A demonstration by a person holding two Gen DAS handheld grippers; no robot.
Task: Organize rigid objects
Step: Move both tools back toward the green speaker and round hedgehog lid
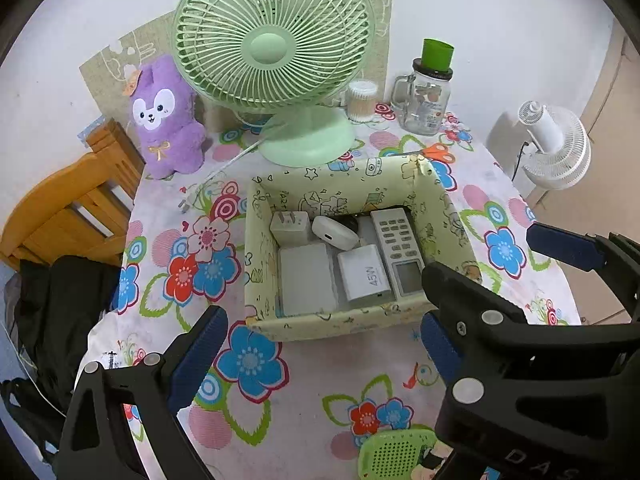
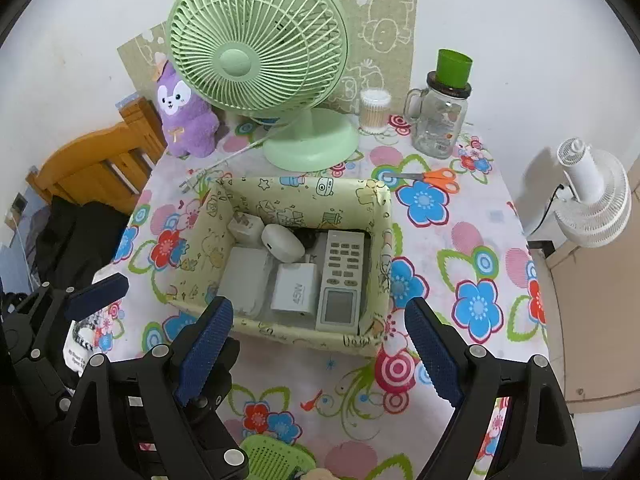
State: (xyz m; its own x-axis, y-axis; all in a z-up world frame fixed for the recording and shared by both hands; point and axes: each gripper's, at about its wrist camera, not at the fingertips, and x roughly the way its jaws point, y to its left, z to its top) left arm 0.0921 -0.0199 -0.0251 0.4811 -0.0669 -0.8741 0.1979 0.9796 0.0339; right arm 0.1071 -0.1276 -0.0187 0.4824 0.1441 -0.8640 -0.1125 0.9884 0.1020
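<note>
A pale green patterned box (image 1: 336,322) (image 2: 280,334) stands in the middle of the flowered table. In it lie a remote control (image 1: 396,248) (image 2: 342,276), a white 45W charger (image 1: 364,274) (image 2: 294,288), a white flat pack (image 1: 306,276) (image 2: 244,276), a white earbud case (image 1: 334,232) (image 2: 282,242) and a plug adapter (image 1: 290,226) (image 2: 244,226). My left gripper (image 1: 320,344) is open and empty just in front of the box. My right gripper (image 2: 320,344) is open and empty at the box's near wall.
A green desk fan (image 1: 276,40) (image 2: 256,40), purple plush (image 1: 166,120) (image 2: 186,114), swab jar (image 1: 362,100), glass mug jar (image 1: 426,100) (image 2: 440,120) and orange scissors (image 2: 436,178) stand behind the box. A green perforated item (image 1: 394,454) lies at the near edge. A wooden chair (image 1: 68,208) stands left.
</note>
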